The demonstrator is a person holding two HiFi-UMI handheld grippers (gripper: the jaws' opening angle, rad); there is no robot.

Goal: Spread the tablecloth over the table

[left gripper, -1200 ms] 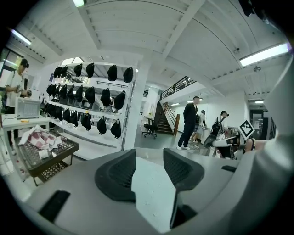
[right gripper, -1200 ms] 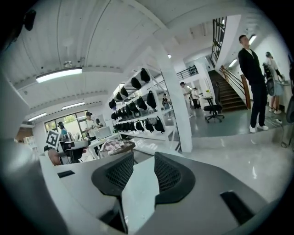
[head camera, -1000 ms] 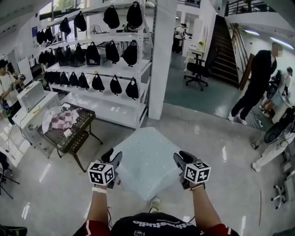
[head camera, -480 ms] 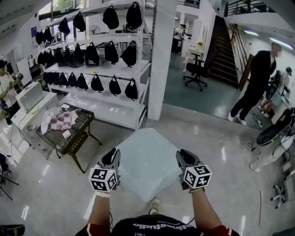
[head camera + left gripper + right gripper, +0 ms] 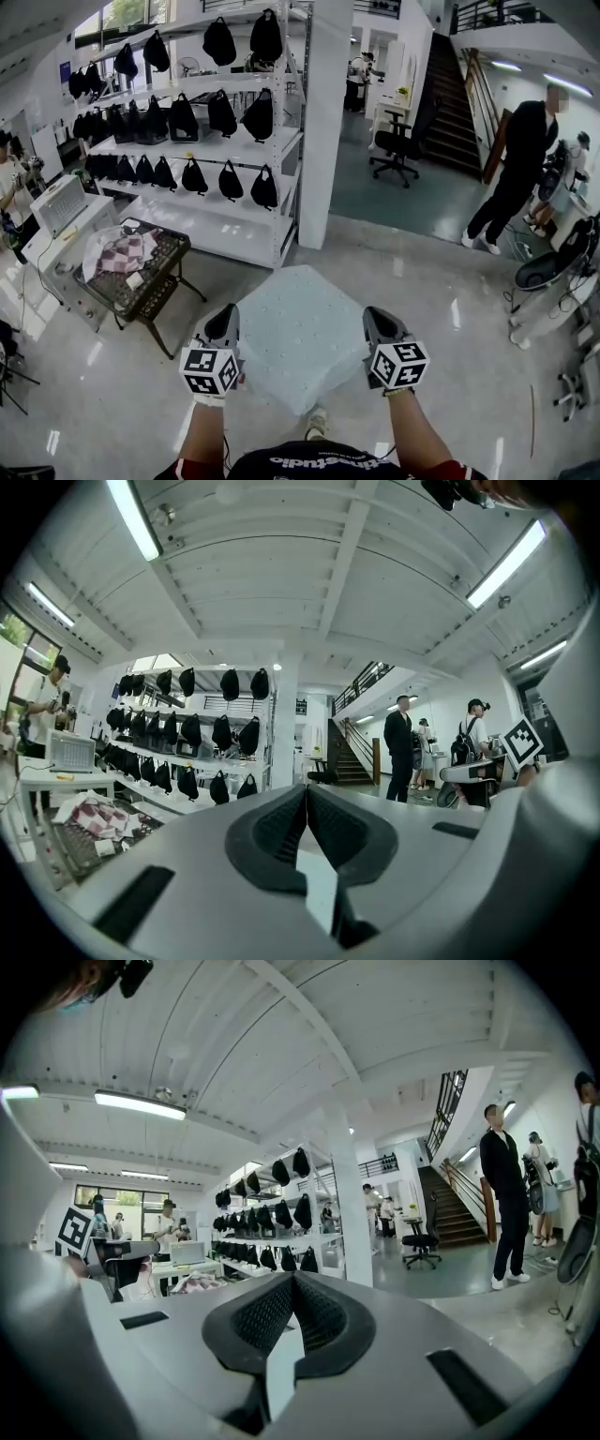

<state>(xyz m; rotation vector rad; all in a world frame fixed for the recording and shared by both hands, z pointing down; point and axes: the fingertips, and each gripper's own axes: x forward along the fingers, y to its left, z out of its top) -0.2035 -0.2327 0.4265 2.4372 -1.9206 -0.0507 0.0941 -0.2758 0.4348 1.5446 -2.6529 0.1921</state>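
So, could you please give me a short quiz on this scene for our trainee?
1. True or false: the left gripper is open.
2. What does the right gripper grip? A) the cloth B) a chair C) a cable
3. What hangs on the white shelves?
Key: 1 false: its jaws have just closed, pinching the cloth's edge. 2 A: its jaws have just closed too. 3 black bags.
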